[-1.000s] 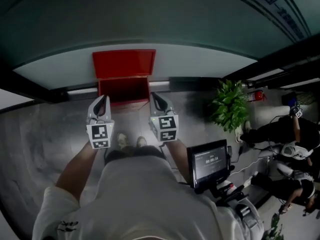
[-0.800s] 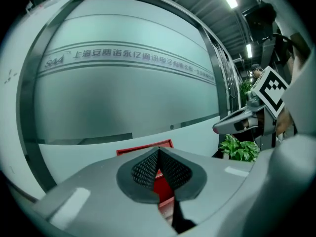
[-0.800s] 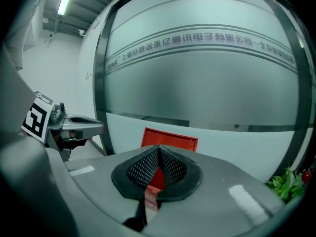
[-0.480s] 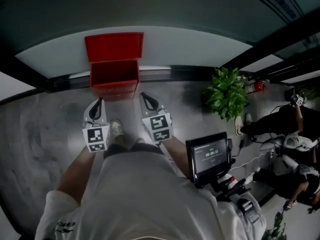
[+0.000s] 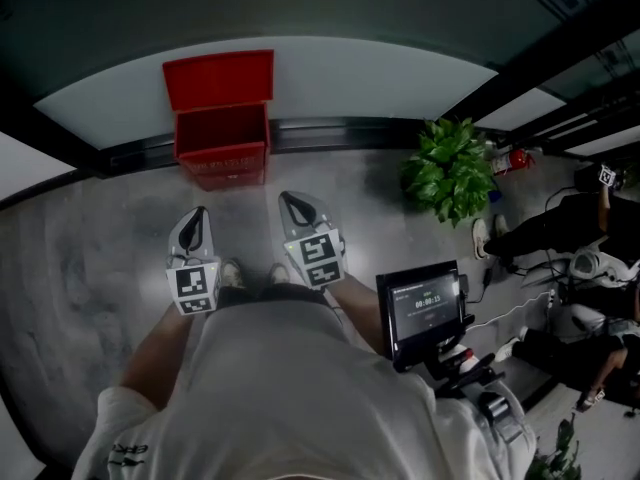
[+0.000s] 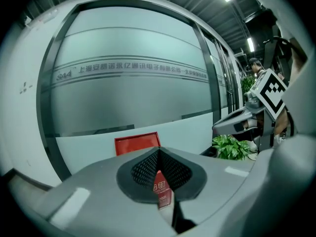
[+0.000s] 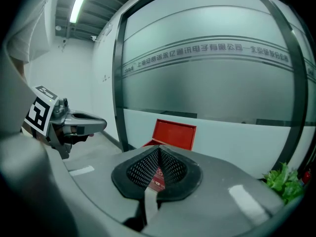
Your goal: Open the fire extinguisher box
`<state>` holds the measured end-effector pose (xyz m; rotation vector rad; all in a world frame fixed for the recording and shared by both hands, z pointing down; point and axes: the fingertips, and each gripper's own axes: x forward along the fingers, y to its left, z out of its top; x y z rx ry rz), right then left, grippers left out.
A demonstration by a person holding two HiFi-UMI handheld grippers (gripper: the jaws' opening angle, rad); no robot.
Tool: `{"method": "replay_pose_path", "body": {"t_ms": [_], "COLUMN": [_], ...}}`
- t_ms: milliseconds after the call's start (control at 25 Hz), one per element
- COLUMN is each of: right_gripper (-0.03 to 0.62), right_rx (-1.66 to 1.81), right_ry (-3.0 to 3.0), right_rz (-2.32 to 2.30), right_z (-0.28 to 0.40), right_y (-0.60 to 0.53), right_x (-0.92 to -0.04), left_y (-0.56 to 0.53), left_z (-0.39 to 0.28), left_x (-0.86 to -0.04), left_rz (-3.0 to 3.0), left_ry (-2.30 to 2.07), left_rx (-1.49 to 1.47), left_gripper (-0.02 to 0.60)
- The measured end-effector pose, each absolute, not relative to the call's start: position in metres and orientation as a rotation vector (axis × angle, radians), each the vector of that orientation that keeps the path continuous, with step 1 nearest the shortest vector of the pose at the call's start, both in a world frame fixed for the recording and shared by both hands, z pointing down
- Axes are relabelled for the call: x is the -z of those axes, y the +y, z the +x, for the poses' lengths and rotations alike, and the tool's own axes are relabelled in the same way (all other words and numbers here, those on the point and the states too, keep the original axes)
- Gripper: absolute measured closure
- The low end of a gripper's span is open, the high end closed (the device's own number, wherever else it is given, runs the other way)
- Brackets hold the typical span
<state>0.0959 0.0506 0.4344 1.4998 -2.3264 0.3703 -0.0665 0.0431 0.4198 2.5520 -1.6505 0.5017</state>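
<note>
Box [image 5: 222,164] now lies farther from left gripper [image 5: 199,215] and right gripper [image 5: 290,201], jaws closed, empty.

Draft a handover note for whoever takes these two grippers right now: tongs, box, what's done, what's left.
Left gripper: tongs shut, nothing held.
Right gripper: tongs shut, nothing held.
Red rectangular fire extinguisher box: on the floor against the frosted glass wall, ahead of both grippers, neither touching it.
Done: its red lid stands raised, box open.
Left: nothing visible; the opening looks complete.
</note>
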Motion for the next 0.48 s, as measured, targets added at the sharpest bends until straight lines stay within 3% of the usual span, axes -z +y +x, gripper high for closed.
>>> {"method": "replay_pose_path", "body": {"t_ms": [480], "right_gripper": [0.582], "right_rx": [-0.365], "right_ry": [-2.301], "right_rz": [1.505], "right_z": [0.053], "right_y": [0.085], "right_x": [-0.433], "left_y": [0.061], "left_z": [-0.090], "left_x": [-0.421], "left_rz": [2.633], "left_ry": [-1.554], "left_rx": [-0.476], "left_gripper": [0.580]}}
